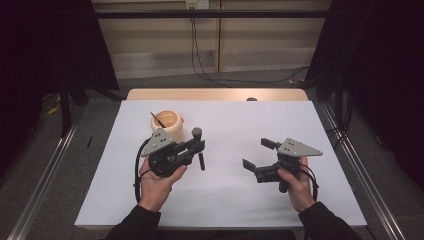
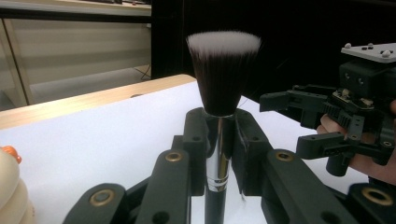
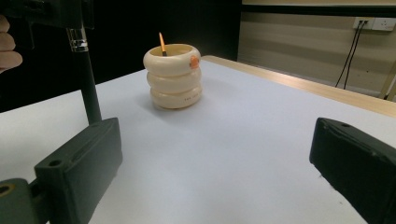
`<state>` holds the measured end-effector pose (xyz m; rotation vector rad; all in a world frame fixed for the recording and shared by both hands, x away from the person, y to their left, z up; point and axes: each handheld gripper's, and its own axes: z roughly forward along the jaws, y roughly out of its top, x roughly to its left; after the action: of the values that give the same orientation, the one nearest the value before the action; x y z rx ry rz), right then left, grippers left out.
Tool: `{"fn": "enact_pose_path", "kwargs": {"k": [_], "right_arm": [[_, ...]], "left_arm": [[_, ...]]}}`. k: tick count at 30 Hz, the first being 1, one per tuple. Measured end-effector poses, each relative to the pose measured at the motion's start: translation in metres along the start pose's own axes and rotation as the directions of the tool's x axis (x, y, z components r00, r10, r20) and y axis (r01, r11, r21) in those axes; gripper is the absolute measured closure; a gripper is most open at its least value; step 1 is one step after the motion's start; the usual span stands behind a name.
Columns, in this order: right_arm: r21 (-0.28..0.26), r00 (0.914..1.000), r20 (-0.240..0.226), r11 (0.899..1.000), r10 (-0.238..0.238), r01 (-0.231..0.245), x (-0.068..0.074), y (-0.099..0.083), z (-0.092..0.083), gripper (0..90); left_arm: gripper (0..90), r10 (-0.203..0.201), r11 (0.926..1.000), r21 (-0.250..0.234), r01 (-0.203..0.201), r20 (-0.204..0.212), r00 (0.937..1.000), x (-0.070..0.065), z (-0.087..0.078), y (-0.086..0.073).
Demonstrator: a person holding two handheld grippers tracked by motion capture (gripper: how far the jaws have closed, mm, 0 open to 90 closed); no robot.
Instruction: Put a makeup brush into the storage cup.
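- High view: left hand-held gripper sits at 9 o'clock of the white surface, jaws clamped on a makeup brush.
- Brush stands upright, bristles at 12 o'clock, handle at 6 o'clock, clear of the surface.
- Left gripper view: jaws pinch the chrome ferrule.
- Right hand-held gripper at 3 o'clock: jaws wide, nothing between them.
- Cream ringed holder stands at 11 o'clock of the brush, near it, containing a thin stick.
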<state>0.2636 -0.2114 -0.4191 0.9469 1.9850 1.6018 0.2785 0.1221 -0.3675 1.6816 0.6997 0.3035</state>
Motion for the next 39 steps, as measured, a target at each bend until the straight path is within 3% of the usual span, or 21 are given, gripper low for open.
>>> {"fn": "enact_pose_path", "kwargs": {"k": [1,2,3,5,12,18,20,21,23,39], "right_arm": [[-0.002,1.0000,0.005,1.000,-0.002,0.002,-0.001,-0.001,-0.001,1.6],[-0.003,0.9999,0.013,1.000,0.002,-0.002,-0.001,-0.001,-0.003,1.6],[-0.002,0.9999,0.011,1.000,0.004,-0.004,-0.001,-0.001,-0.004,1.6],[-0.017,0.9999,0.016,1.000,0.001,-0.001,-0.002,-0.002,-0.007,1.2],[-0.031,0.9987,0.051,1.000,0.002,0.000,-0.002,-0.007,-0.015,0.0],[-0.060,0.9966,0.083,0.998,0.009,-0.004,-0.005,-0.011,-0.026,0.0],[-0.059,0.9960,0.089,0.998,0.006,-0.001,-0.006,-0.011,-0.029,0.0],[-0.062,0.9955,0.094,0.998,0.007,-0.001,-0.006,-0.012,-0.030,0.0],[-0.060,0.9955,0.094,0.998,0.012,-0.006,-0.007,-0.014,-0.033,0.0],[-0.059,0.9913,0.129,0.998,0.025,-0.017,-0.012,-0.027,-0.049,0.0]], "left_arm": [[77.5,-0.001,1.0000,-0.009,0.001,0.015,0.9999,0.001,0.000,0.000],[77.5,0.003,1.0000,0.001,-0.003,-0.002,1.0000,0.001,-0.001,0.001],[77.5,-0.011,0.9999,-0.008,0.011,0.000,0.9999,0.001,-0.002,0.001],[77.5,0.001,0.9999,-0.015,-0.001,0.009,1.0000,0.004,-0.004,0.003],[77.5,0.001,0.9999,-0.013,-0.001,-0.019,0.9998,0.008,-0.010,0.007],[77.5,-0.007,0.9996,-0.029,0.006,-0.012,0.9999,0.012,-0.014,0.013],[77.5,0.000,0.9995,-0.032,0.000,-0.013,0.9999,0.014,-0.016,0.015],[77.5,0.008,0.9997,-0.022,-0.009,-0.034,0.9994,0.014,-0.017,0.017],[77.5,0.006,0.9994,-0.034,-0.006,-0.020,0.9998,0.016,-0.017,0.018],[77.5,0.014,0.9992,-0.036,-0.016,-0.058,0.9982,0.030,-0.025,0.033]]}}
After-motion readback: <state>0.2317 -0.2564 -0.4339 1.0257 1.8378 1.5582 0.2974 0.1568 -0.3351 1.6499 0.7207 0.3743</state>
